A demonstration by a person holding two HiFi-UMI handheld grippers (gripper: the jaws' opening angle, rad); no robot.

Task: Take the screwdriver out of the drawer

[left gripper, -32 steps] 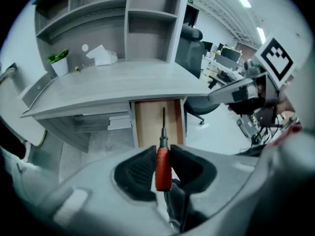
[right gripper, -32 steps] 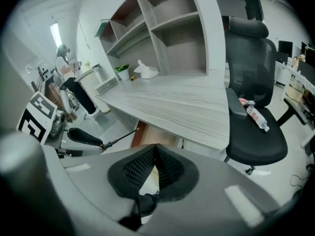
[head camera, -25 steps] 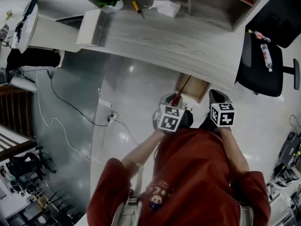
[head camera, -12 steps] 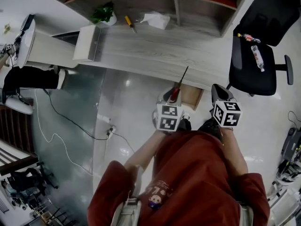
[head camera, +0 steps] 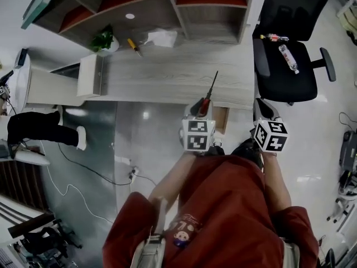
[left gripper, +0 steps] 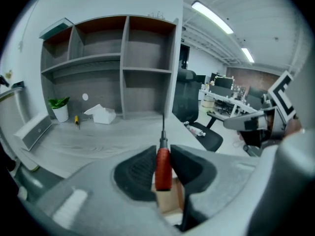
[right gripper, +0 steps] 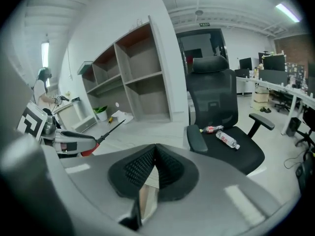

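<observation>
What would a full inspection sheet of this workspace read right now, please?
Surface: grey wood-grain desk, few items along its back.
Job's things: red-handled screwdriver held clear above the open wooden drawer, shaft pointing over the desk.
Clutter: yellow-handled screwdriver, crumpled white paper, small potted green plant.
Grippers: left tool shut on the red handle; right tool shut, empty.
Cables: white cable trailing across the floor.
Surroundings: black office chair carrying two plastic bottles; open shelf unit behind the desk.
</observation>
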